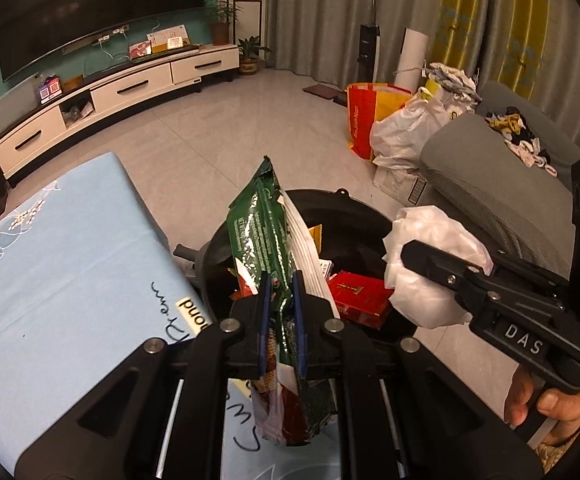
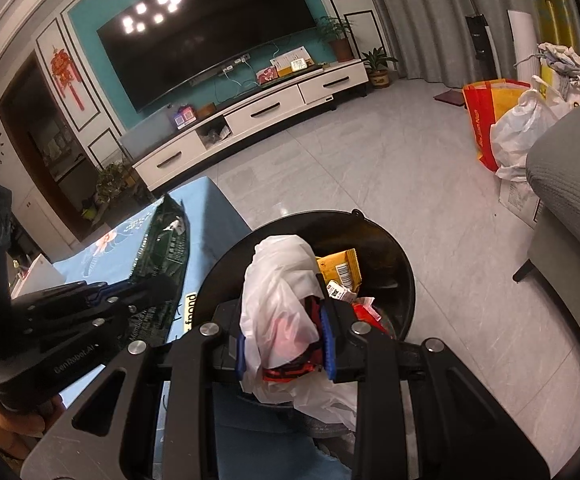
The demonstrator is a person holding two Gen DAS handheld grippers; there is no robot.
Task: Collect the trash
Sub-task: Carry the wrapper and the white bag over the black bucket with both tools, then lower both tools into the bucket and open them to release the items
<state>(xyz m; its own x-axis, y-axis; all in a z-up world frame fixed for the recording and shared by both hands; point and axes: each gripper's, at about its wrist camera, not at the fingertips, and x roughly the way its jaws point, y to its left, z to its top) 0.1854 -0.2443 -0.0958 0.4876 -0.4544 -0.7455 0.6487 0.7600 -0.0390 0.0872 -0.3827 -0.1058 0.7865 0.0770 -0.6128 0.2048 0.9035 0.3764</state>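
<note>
both claws loaded over the black bin

the left claw (image 1: 282,300) is clamped tight on a green snack wrapper (image 1: 262,240), which stands upright above the near rim of the black bin (image 1: 354,208). the right claw (image 2: 286,344) grips a crumpled white plastic bag (image 2: 278,280), held over the bin's opening. inside the bin lie a red box (image 1: 360,298) and a yellow packet (image 2: 340,266). the blue patterned tabletop (image 1: 62,264) sits just beside the bin, on the grey tiled floor (image 1: 230,128).
</note>
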